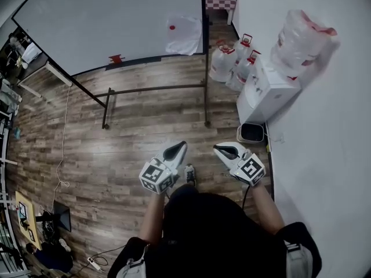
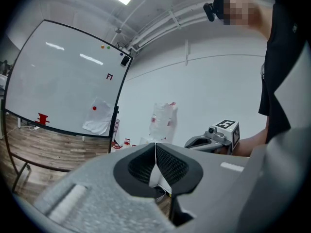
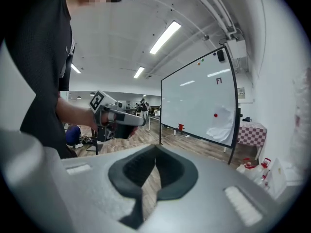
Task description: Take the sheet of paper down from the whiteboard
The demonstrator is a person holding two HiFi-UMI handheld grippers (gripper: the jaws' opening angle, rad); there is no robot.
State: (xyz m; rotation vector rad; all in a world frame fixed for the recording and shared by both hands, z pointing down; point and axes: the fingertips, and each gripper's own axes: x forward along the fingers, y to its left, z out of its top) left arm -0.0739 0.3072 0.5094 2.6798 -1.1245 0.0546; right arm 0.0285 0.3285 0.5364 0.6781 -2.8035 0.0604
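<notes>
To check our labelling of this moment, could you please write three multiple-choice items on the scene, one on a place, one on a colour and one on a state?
1. Where on the whiteboard does the sheet of paper hang? A top left; B centre; C lower right corner.
2. What colour is the magnet on the sheet? A blue; B red; C green.
3. How do the left gripper and right gripper stand? A both shut and empty; B both wide open; C left shut on the sheet.
Answers: 1 C, it hangs beside the board's right frame, low down; 2 B, a red dot sits near its top; 3 A, each gripper view shows jaws together with nothing between.
</notes>
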